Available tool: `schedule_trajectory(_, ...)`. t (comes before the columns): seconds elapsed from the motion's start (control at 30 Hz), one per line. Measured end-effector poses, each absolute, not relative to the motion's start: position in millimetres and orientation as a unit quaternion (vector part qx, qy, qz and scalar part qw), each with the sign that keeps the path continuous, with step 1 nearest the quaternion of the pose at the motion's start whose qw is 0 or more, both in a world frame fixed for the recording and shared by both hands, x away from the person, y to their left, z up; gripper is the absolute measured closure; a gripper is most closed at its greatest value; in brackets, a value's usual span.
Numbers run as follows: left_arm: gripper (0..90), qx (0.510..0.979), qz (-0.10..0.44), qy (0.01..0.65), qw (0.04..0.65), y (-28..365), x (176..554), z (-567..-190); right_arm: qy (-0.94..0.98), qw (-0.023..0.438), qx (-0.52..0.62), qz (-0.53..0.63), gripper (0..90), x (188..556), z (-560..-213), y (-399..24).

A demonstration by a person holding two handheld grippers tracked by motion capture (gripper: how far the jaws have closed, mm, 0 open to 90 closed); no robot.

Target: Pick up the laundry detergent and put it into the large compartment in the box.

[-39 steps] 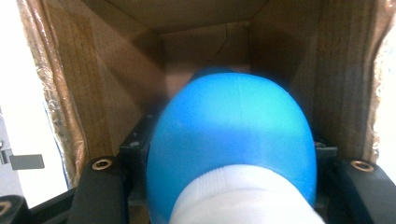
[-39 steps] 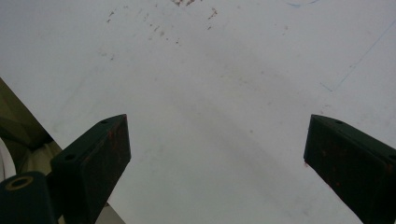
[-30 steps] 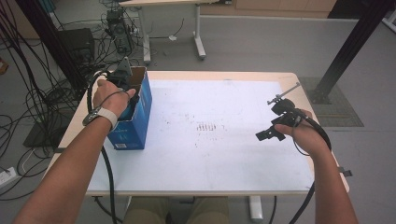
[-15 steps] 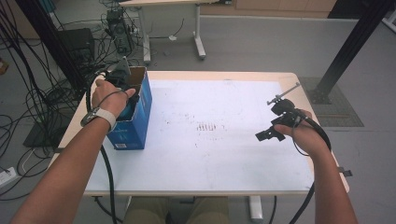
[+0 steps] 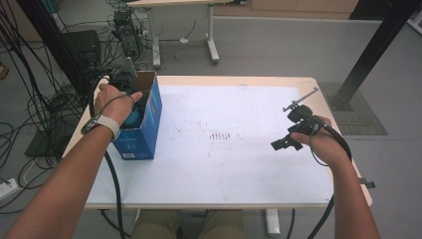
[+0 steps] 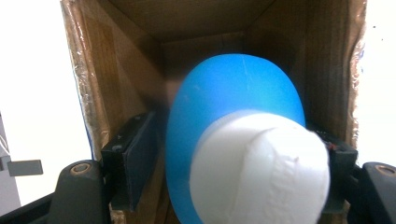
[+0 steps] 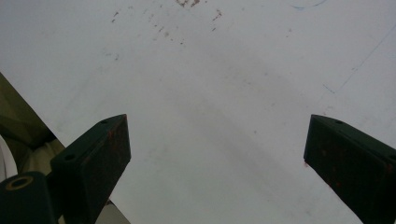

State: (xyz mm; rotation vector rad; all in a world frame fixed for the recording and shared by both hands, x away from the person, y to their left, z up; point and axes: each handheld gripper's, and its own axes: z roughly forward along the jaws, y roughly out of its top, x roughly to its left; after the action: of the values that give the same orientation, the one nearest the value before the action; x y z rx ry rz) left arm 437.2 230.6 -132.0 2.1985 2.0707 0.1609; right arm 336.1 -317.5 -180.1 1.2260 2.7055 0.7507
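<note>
High view first: the left gripper [image 5: 130, 84] reaches down into an open blue cardboard box [image 5: 147, 123] standing at the left edge of the white table [image 5: 224, 164], with a blue object just visible under the hand. The right gripper [image 5: 284, 143] hovers over the tabletop on the right, well apart from the box, with nothing in it.

Left gripper view: a smooth, rounded blue plastic bottle [image 6: 233, 102] with a matte white cap [image 6: 259, 170] sits inside the box, between the two black pads. The jaws have just been opening, and a gap shows at the left pad; the right pad is half hidden behind the cap, so it probably no longer presses, though that side is hard to read. The box walls are rough brown corrugated board with a glossy taped rim. As a judgement, the glossy curved bottle could tip against a wall or catch on a pad as the gripper lifts out, since the box is narrow.

Right gripper view: the jaws stand wide apart above the scuffed, faintly stained white surface, empty.
</note>
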Motion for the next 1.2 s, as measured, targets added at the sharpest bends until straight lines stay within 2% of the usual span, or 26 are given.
schedule_trajectory(0.23,28.1,0.727,0.051,0.683,0.060,232.0,436.2,-127.7,0.883,0.038,0.399,0.244,7.0,335.9,-180.0,-316.5)
schedule_trajectory(0.33,19.5,0.725,0.053,0.684,0.062,232.9,435.1,-120.3,0.883,0.039,0.400,0.244,7.0,335.6,-179.2,-316.7)
schedule_trajectory(1.03,10.9,0.743,0.065,0.661,0.084,238.0,422.8,-63.3,0.884,0.048,0.394,0.245,7.0,328.1,-171.6,-314.3)
schedule_trajectory(1.2,7.0,0.753,0.050,0.651,0.080,237.6,427.8,-49.7,0.884,0.049,0.395,0.244,7.0,327.1,-170.1,-315.3)
